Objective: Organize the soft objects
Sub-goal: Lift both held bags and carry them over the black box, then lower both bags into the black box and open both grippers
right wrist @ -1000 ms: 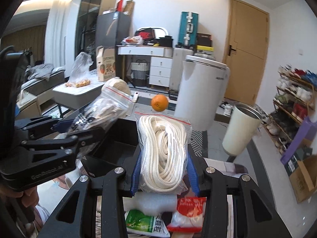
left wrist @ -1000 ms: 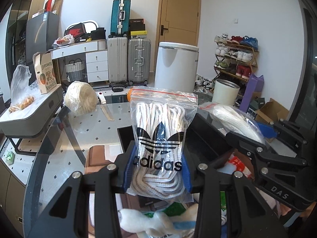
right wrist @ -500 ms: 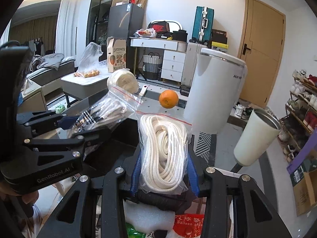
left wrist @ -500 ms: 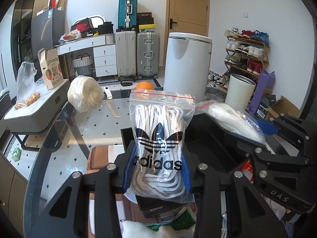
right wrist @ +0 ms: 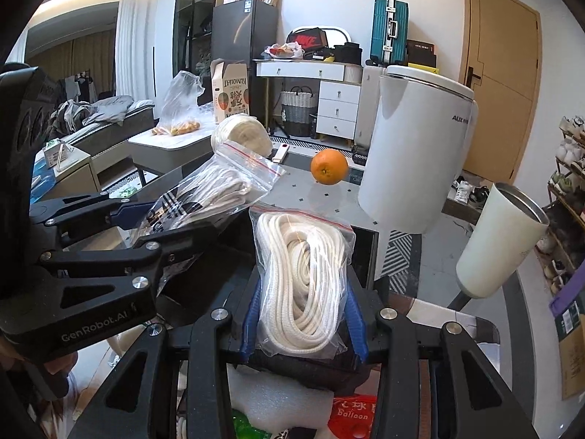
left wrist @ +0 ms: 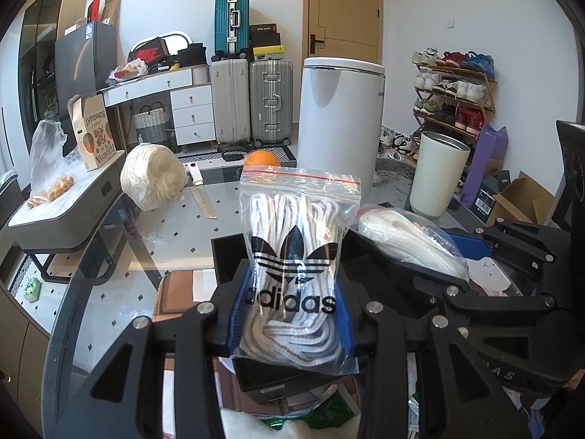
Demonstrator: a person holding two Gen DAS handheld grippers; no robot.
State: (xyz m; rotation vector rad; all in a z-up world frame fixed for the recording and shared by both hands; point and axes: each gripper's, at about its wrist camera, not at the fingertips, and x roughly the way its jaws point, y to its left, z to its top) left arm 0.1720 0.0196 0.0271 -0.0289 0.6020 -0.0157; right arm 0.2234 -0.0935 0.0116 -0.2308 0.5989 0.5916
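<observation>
Left of the black open box (left wrist: pixel 226 252) on the glass counter (left wrist: pixel 175 230) lies a cream yarn ball (left wrist: pixel 151 177). Over the box, the left gripper (left wrist: pixel 292 314) has its fingers clamped on a clear zip bag of striped laces printed with a black logo (left wrist: pixel 292 274). Right of it, also over the box, the right gripper (right wrist: pixel 303 314) grips a clear zip bag of white rope (right wrist: pixel 303 281).

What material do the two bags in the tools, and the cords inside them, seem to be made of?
Both bags, the printed one and the plain one, look like thin clear glossy plastic: they crinkle, shine, and have a red zip strip. The cords inside look like matte white braided textile, probably cotton or polyester; the weave shows.
</observation>
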